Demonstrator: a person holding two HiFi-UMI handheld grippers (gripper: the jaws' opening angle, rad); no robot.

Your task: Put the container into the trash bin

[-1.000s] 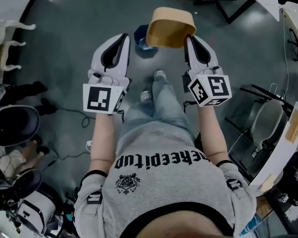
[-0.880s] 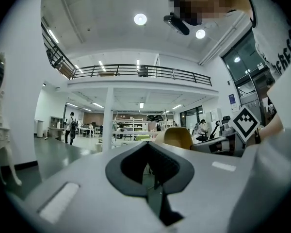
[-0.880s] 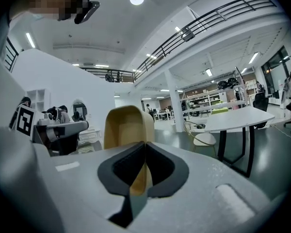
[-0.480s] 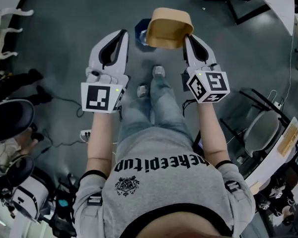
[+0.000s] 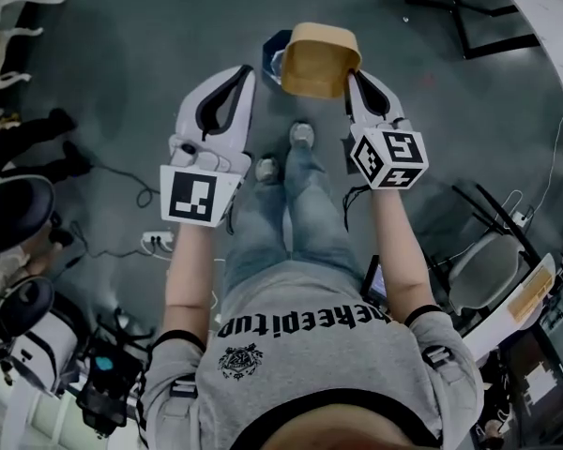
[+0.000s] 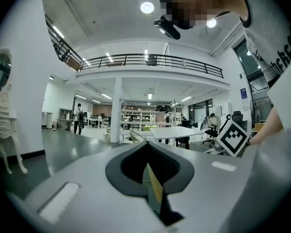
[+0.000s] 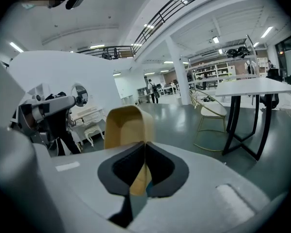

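**Arm pose.** In the head view, both forearms extend forward and down from a standing person, roughly parallel. Each hand carries one gripper.

- The left gripper (image 5: pixel 245 71) points ahead over the grey floor (image 5: pixel 122 73).
- The right gripper (image 5: pixel 353 76) is level with it, on the far side of the person's jeans (image 5: pixel 296 214).
- A marker cube with black-and-white squares sits at the rear of each gripper.

**Jaw state.**

- Left gripper (image 6: pixel 146 143): the jaws are pressed together at the tip, and no object shows between them.
- Right gripper (image 7: pixel 144 143): the jaws are closed on the near wall of the container (image 7: pixel 128 125). The container rises above the jaw tips.

**Task object.** The container (image 5: pixel 319 59) is a tan paper bowl pinched by its edge in the right gripper, with its opening turned toward the camera. It is held off the floor. In the head view it overlaps the right edge of the dark blue trash bin (image 5: pixel 273 47), which stands on the floor ahead of the shoes (image 5: pixel 302 135). The height above the bin cannot be determined.

**Legible markings.** The grey T-shirt (image 5: pixel 310 373) carries chest lettering, upside down in the head view, that reads approximately "cheeepitup". A round emblem is printed beside it, and its text is too small to read. The container and the bin show no readable print.
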